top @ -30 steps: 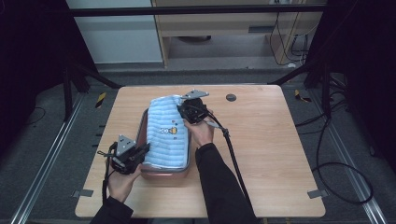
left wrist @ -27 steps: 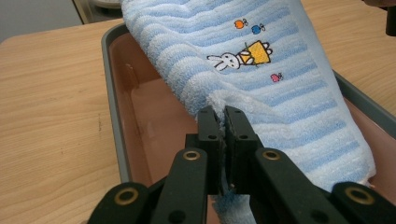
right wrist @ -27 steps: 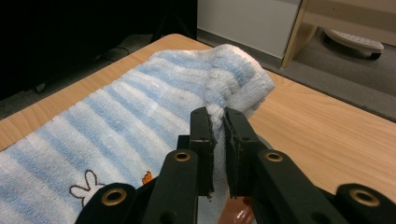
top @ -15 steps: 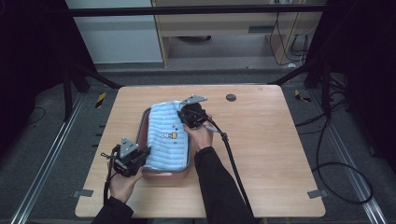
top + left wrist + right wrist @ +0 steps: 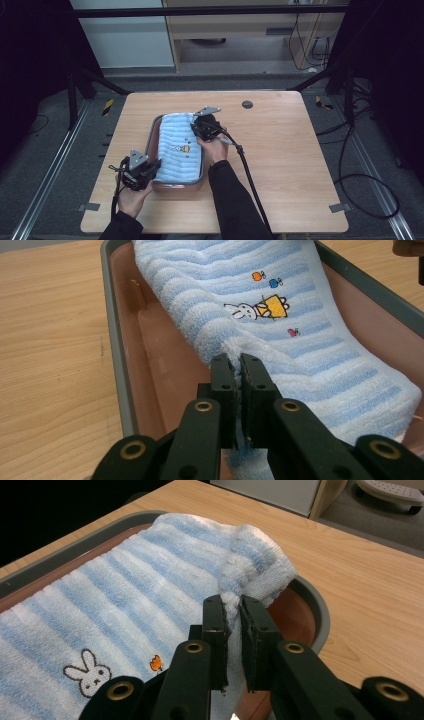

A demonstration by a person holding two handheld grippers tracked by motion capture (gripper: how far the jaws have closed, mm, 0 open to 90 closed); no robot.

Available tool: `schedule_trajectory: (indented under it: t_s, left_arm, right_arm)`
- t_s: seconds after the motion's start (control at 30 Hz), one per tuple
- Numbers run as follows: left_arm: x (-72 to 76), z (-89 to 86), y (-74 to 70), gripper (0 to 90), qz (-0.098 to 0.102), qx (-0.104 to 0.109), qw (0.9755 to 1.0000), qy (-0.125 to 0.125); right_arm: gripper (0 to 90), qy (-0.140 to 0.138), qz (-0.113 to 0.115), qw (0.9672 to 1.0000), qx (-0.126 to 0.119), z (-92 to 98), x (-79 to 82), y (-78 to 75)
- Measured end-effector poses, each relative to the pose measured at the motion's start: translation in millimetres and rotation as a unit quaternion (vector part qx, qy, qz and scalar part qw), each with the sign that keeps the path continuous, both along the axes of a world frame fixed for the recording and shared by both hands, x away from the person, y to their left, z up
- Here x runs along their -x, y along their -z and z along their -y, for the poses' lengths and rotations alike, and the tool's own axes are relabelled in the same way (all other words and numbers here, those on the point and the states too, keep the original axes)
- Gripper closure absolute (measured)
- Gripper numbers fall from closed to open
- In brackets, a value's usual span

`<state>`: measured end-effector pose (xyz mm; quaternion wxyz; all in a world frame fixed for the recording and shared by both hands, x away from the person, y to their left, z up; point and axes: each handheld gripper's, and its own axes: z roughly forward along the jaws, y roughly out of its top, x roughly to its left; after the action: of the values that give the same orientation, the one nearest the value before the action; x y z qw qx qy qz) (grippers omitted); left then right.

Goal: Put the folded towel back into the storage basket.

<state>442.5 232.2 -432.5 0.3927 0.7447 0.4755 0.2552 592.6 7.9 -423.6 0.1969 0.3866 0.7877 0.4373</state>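
A blue-and-white striped towel (image 5: 177,150) with a small rabbit picture lies folded in a grey-rimmed, reddish tray (image 5: 151,141) on the wooden table. My left gripper (image 5: 150,169) is at the tray's near left corner, shut on the towel's (image 5: 280,315) near edge, with terry cloth pinched between its jaws (image 5: 239,371). My right gripper (image 5: 199,126) is at the tray's far right side, shut on a bunched corner of the towel (image 5: 150,595); cloth sticks up between the jaws (image 5: 232,607).
A small dark round disc (image 5: 247,104) lies on the table (image 5: 300,165) at the far right. The right gripper's cable (image 5: 247,167) trails toward the near edge. The tray rim (image 5: 310,600) curves just past the right jaws.
Both grippers and the towel have shifted slightly toward the near side; the towel's far end has drawn in and bunched at the right gripper. Both grips hold.
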Motion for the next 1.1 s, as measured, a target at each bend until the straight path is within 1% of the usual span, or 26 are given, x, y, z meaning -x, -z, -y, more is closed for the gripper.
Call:
schedule_trajectory:
  t_s: [0.1,0.2,0.3,0.37,0.43,0.5,0.57,0.63,0.67,0.77,0.8,0.87,0.97,1.07,1.1]
  left_arm:
    - [-0.5,-0.9,0.0,85.1,-0.003,-0.002,1.0,-0.003]
    - [-2.2,-1.9,2.0,83.8,-0.012,-0.003,0.9999,-0.008]
    - [-3.6,-2.4,3.3,81.7,-0.017,-0.005,0.9998,-0.013]
    - [-3.9,-3.3,2.8,78.1,-0.015,-0.007,0.9997,-0.016]
    - [-3.4,-4.1,1.2,74.7,-0.011,-0.002,0.9998,-0.018]
    - [-2.8,-4.6,0.0,73.0,-0.006,0.001,0.9998,-0.02]
    - [-2.7,-5.0,-1.1,70.0,-0.002,-0.001,0.9998,-0.02]
    - [-2.1,-5.2,-2.1,68.3,0.002,0.002,0.9998,-0.022]
    - [-1.8,-5.9,-3.1,67.7,0.006,0.002,0.9998,-0.02]
    - [-0.9,-6.7,-5.9,64.6,0.012,0.008,0.9997,-0.018]
    - [-0.3,-6.9,-7.3,63.5,0.017,0.012,0.9997,-0.017]
    - [0.6,-7.1,-9.6,60.0,0.023,0.015,0.9995,-0.016]
    - [2.0,-7.7,-13.5,55.1,0.031,0.02,0.9992,-0.011]
    - [2.2,-9.3,-17.0,49.3,0.035,0.025,0.999,-0.01]
    - [1.7,-10.3,-17.9,47.5,0.032,0.028,0.9991,-0.008]
  right_arm:
    - [81.4,-0.002,-0.004,1.0,0.004,-2.1,0.0,1.8]
    - [80.6,-0.005,-0.008,0.9999,0.01,-3.5,0.2,3.4]
    - [78.4,-0.007,-0.012,0.9997,0.018,-4.6,0.7,4.8]
    - [75.1,-0.007,-0.012,0.9996,0.025,-4.5,1.4,5.1]
    - [71.8,-0.004,-0.011,0.9996,0.024,-3.4,1.9,5.0]
    - [68.0,0.001,-0.004,0.9998,0.02,-0.6,2.5,4.2]
    - [64.5,0.007,0.002,0.9999,0.012,3.1,4.0,2.4]
    - [62.0,0.011,0.008,0.9999,0.006,6.9,6.3,-0.3]
    - [60.1,0.011,0.014,0.9998,0.004,9.3,7.3,-1.8]
    - [53.6,0.015,0.024,0.9996,-0.005,17.0,11.4,-7.2]
    - [51.3,0.017,0.026,0.9995,-0.01,19.9,13.2,-9.0]
    - [46.4,0.018,0.032,0.9991,-0.02,26.8,16.6,-12.5]
    - [39.2,0.017,0.033,0.9988,-0.03,38.4,21.7,-16.8]
    - [32.7,0.022,0.039,0.9983,-0.037,52.2,27.8,-19.9]
    - [30.9,0.025,0.04,0.9982,-0.038,57.4,30.2,-20.8]
